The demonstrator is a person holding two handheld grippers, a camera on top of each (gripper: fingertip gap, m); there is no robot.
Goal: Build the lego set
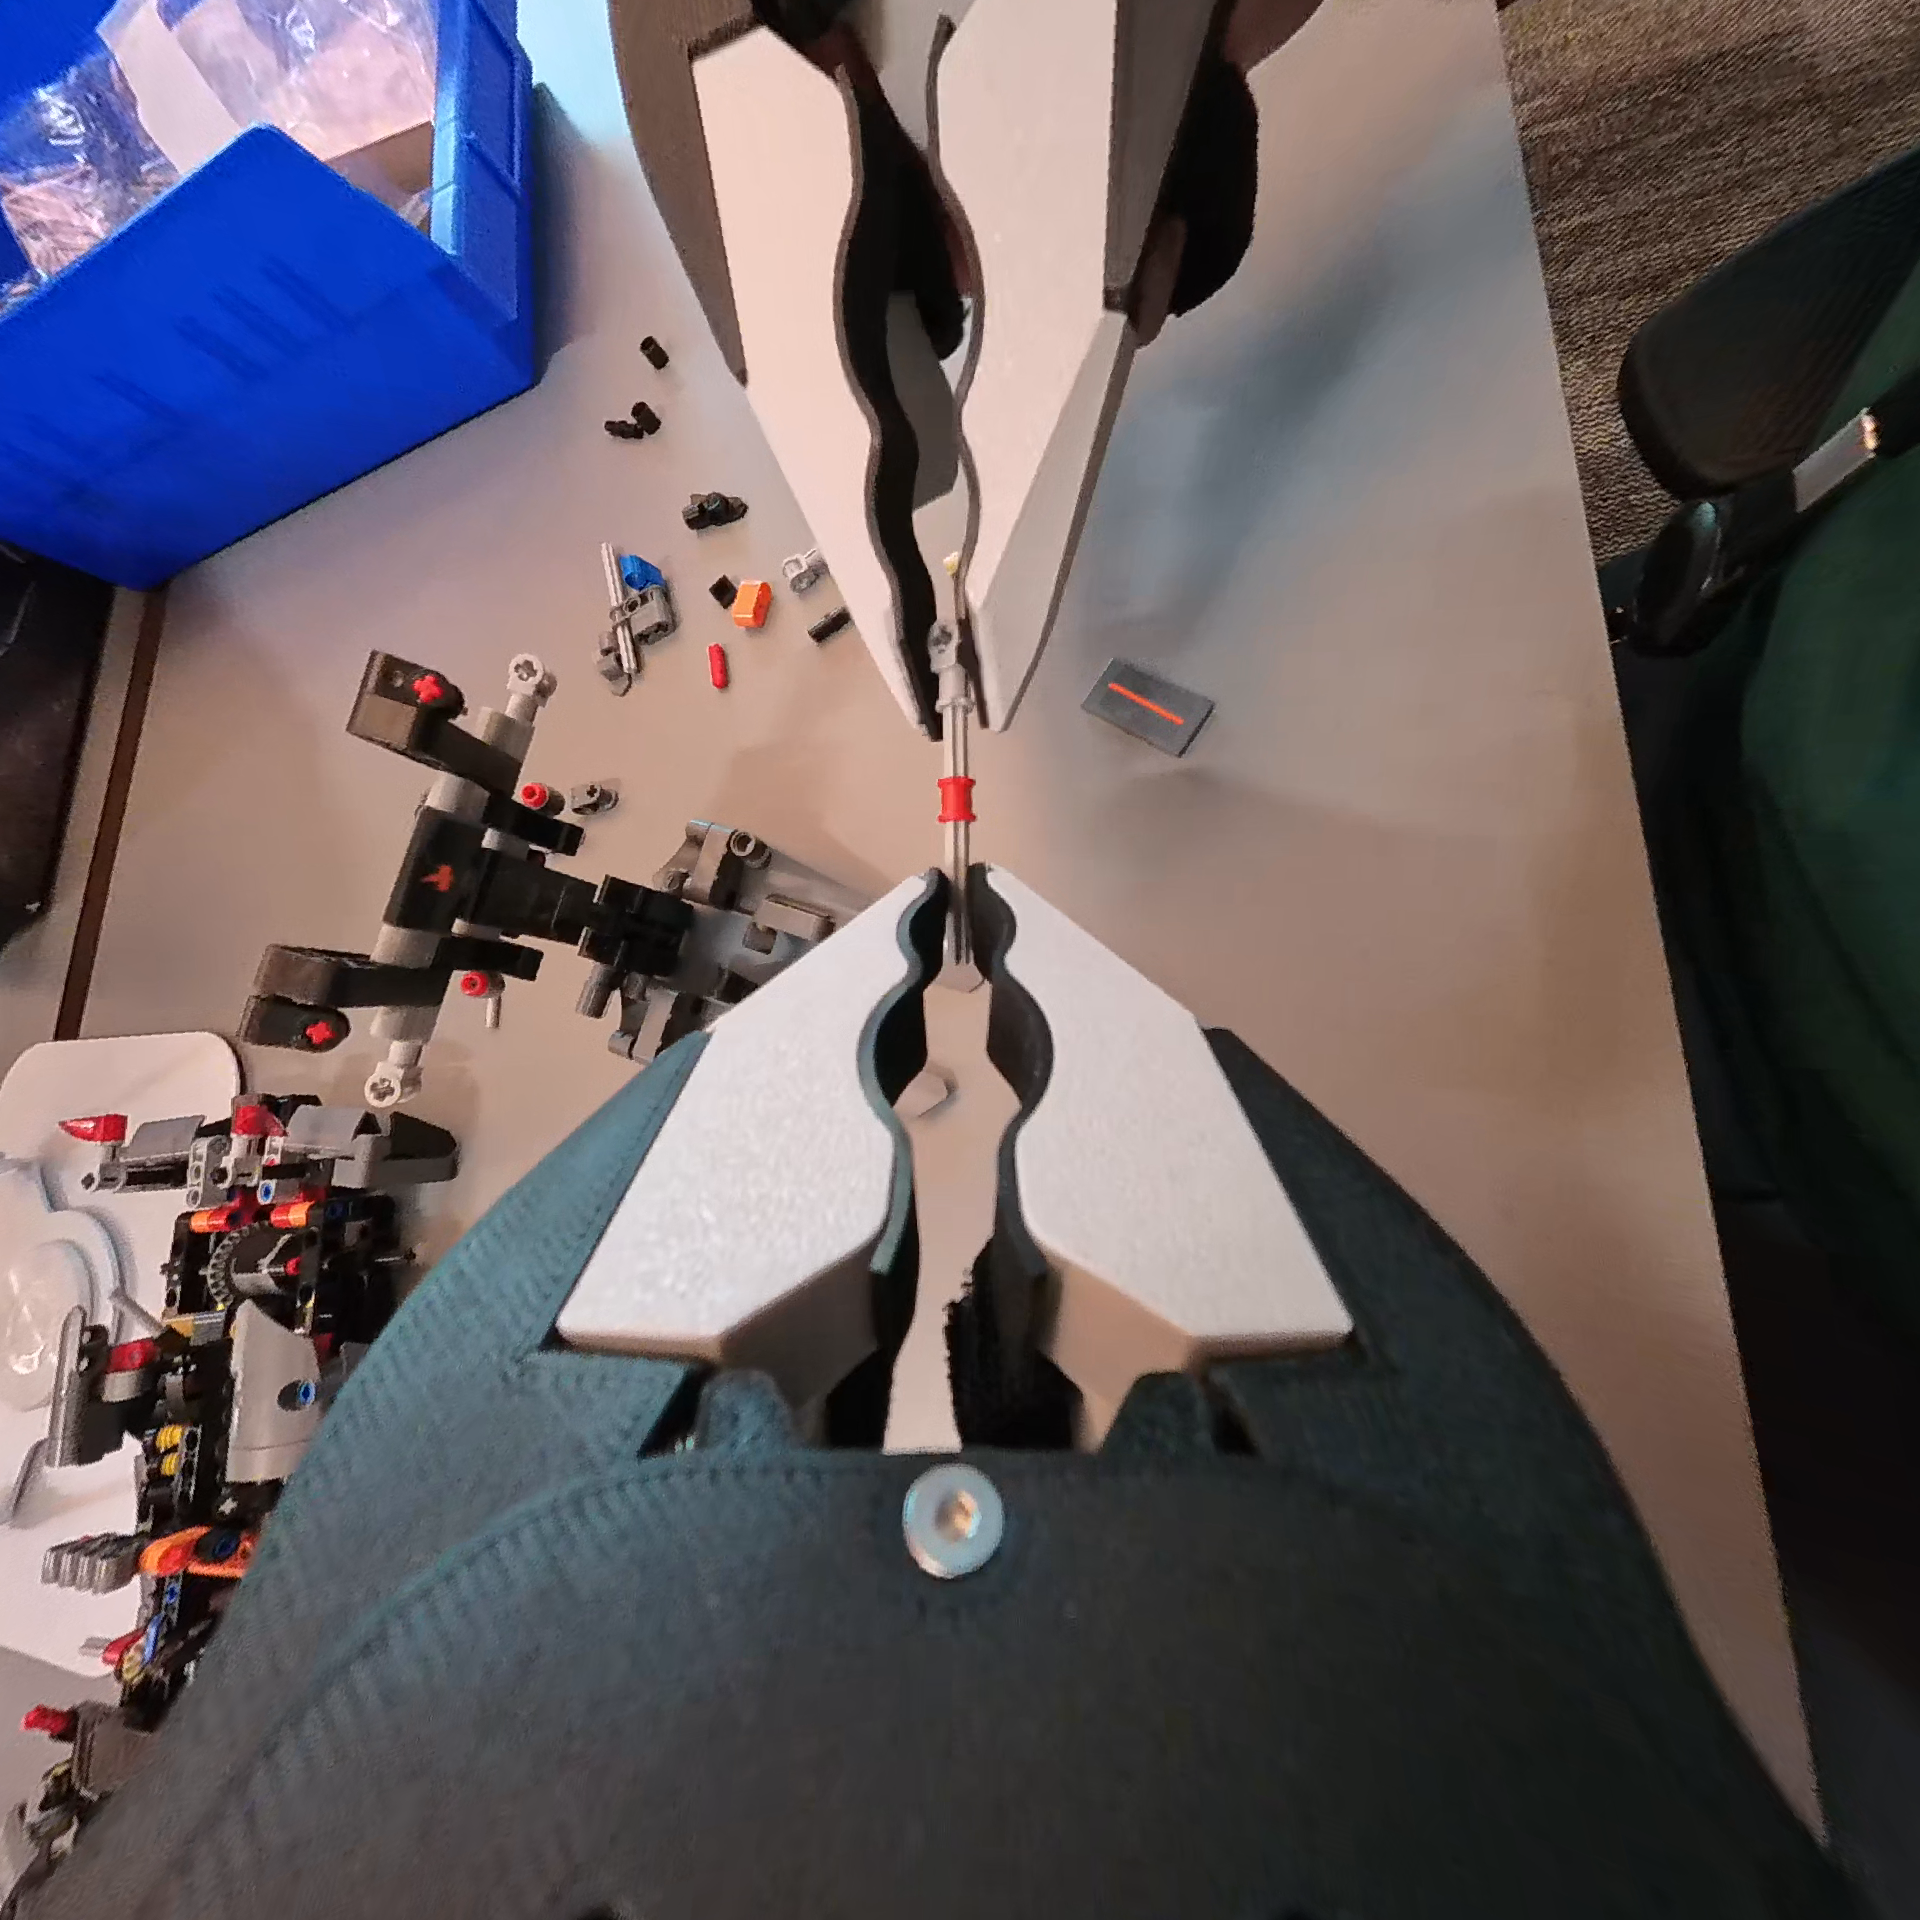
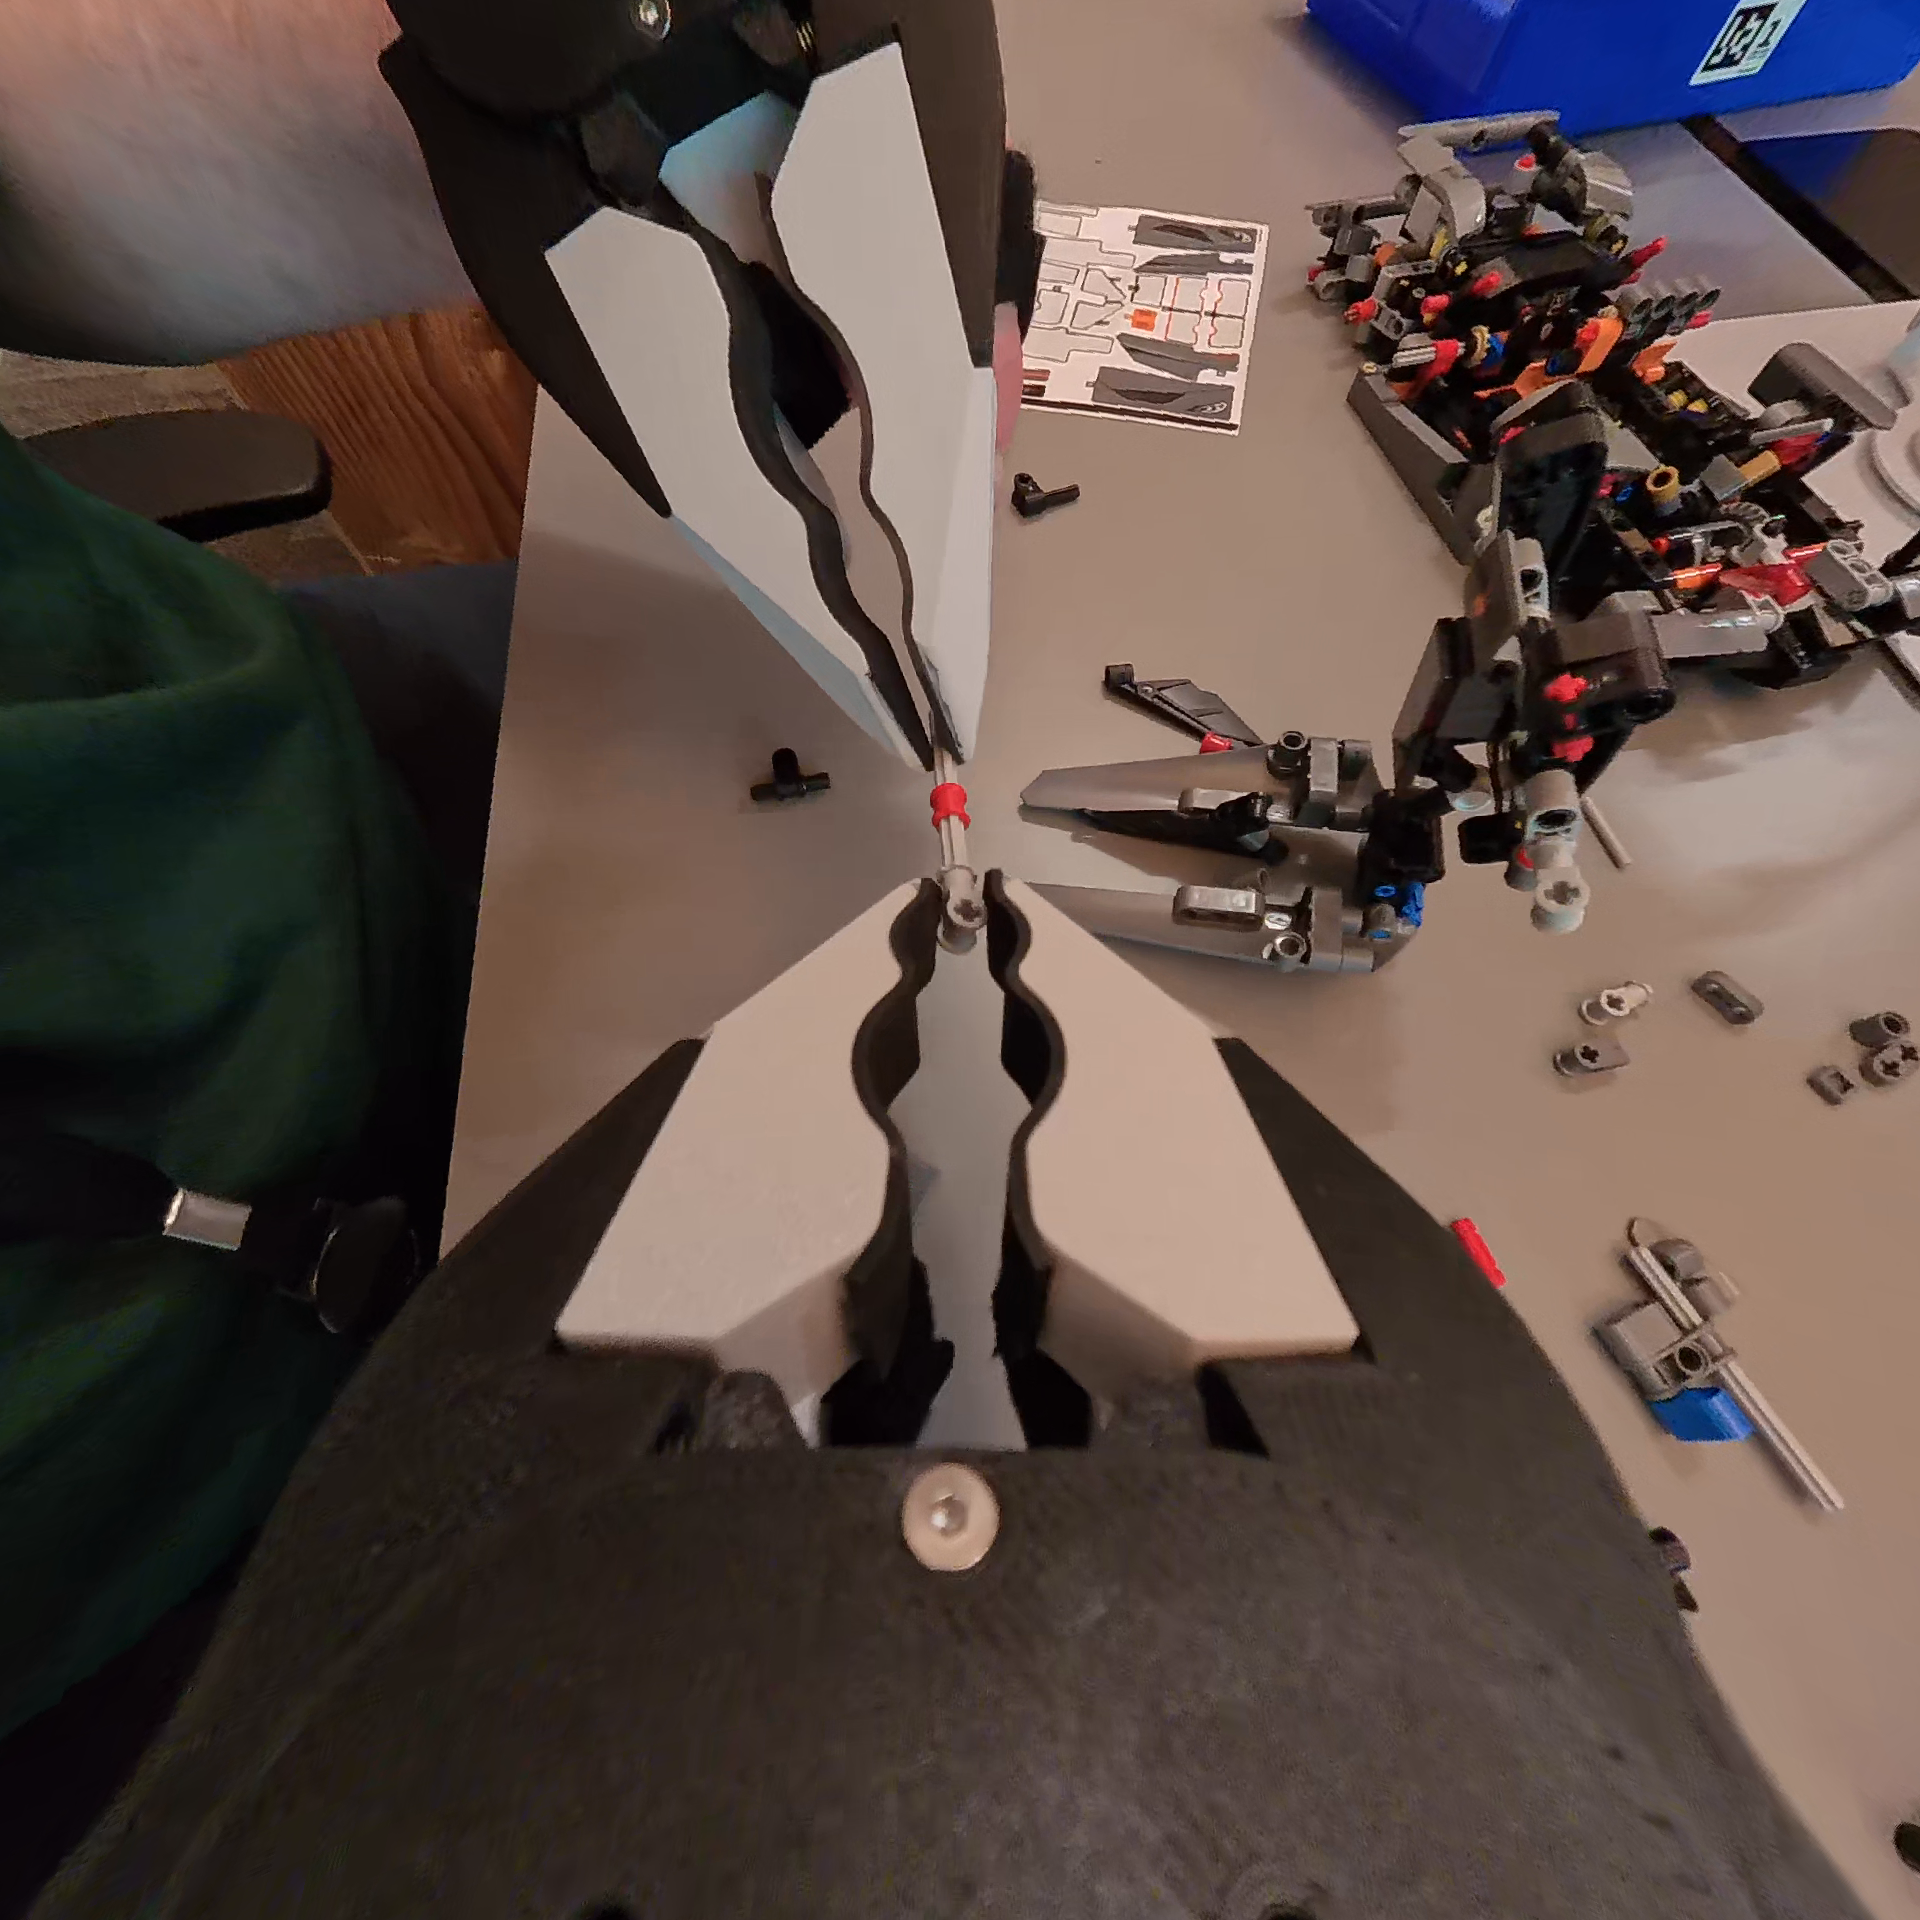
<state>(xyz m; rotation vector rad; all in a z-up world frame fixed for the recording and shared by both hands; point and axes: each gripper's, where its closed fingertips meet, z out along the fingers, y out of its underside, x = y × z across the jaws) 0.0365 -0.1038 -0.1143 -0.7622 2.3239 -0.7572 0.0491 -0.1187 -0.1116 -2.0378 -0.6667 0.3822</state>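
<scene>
Overhead, bare grey table [image 1: 1299,582] running open toward the near edge by the green-sleeved person [image 2: 177,831]; crowded side with the big lego build [image 2: 1621,436]. Left gripper [image 1: 954,894] and right gripper [image 2: 961,902] tip to tip above that clear strip, each pinched narrow on one end of the thin grey axle [image 1: 956,769]. Long axis straight from one gripper to the other, red bush [image 1: 954,798] mid-span.
</scene>
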